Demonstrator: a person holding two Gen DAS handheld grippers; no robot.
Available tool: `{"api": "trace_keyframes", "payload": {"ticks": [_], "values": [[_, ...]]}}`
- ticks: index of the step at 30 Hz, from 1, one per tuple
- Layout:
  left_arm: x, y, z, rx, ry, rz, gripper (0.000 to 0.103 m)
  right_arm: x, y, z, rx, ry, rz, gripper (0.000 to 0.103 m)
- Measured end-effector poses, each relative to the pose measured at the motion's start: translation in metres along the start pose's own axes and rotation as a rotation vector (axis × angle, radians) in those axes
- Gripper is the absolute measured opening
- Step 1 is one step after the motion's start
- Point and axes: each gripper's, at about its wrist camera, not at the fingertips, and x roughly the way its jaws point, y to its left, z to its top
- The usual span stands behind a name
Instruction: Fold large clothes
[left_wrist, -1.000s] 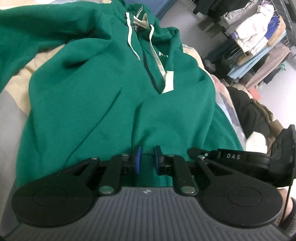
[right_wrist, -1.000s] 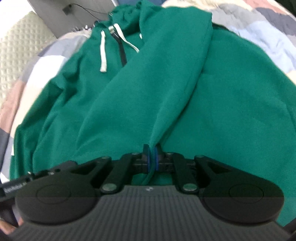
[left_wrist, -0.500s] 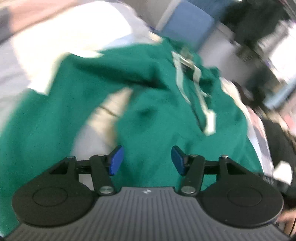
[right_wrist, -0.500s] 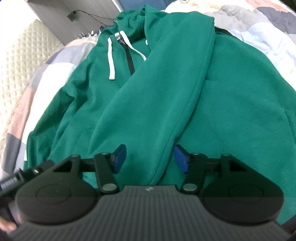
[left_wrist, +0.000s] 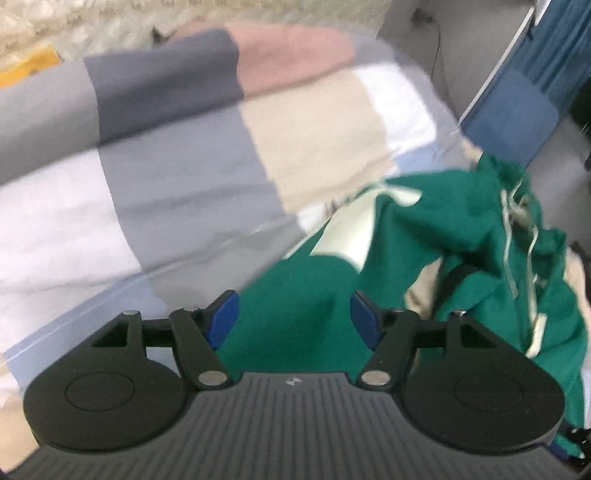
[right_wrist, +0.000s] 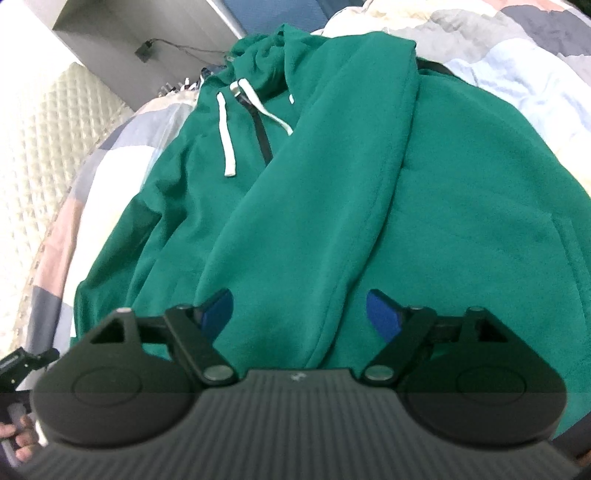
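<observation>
- The right gripper (right_wrist: 299, 314) hung over the near end of the hoodie (right_wrist: 424, 229); its jaws were opening, blue pads (right_wrist: 382, 319) apart, with the folded sleeve (right_wrist: 332, 206) seen in the gap but pressed by neither pad.
- At the lower left edge of the right wrist view, fingers of a hand (right_wrist: 18, 441) curled around a dark handle.
- The left gripper (left_wrist: 293, 315) pointed down over green cloth of the hoodie (left_wrist: 295, 314); its jaws were opening too, the blue pads (left_wrist: 221, 319) standing clear of the fabric.
- The hoodie lay front up on a patchwork quilt (right_wrist: 114, 162), hood toward the far end, the sleeve laid slantwise across its chest.
- Farther up, two white cords (right_wrist: 225, 136) ran down beside a dark zip (right_wrist: 263, 142).
- In the left wrist view, which was blurred, the hoodie filled the lower right, its cords (left_wrist: 508, 251) pale against the green, and the quilt (left_wrist: 177, 155) in grey, white, beige and pink blocks spread to the left and beyond.
- A pale quilted headboard (right_wrist: 48, 133) stood past the quilt on the left of the right wrist view.
- Farthest off, a grey wall (right_wrist: 162, 33) carried a small dark box with a cable.
</observation>
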Motion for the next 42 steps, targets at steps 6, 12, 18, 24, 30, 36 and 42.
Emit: {"api": "trace_keyframes", "payload": {"ticks": [6,12,18,24,30,36,42], "values": [[0.044,0.005,-0.01,-0.019,0.097,0.006,0.073,0.002,0.001,0.0,0.004,0.011,0.005,0.081],[0.054,-0.005,-0.014,0.029,0.097,0.036,0.026,0.005,-0.001,0.001,0.03,0.021,0.005,0.081],[0.023,-0.039,0.0,0.193,0.019,0.167,0.006,0.005,-0.008,-0.001,0.032,0.016,-0.028,0.081],[-0.04,-0.12,0.021,0.514,-0.146,0.258,0.006,-0.006,-0.012,0.005,0.027,-0.024,-0.038,0.081],[-0.096,-0.232,0.008,0.778,-0.266,0.203,0.006,-0.023,-0.02,0.014,0.024,-0.074,-0.035,0.081],[-0.107,-0.339,-0.049,0.934,-0.273,0.069,0.006,-0.037,-0.036,0.017,0.079,-0.101,-0.001,0.081],[-0.075,-0.408,-0.114,0.973,-0.2,-0.03,0.006,-0.047,-0.058,0.017,0.084,-0.127,-0.021,0.081]]}}
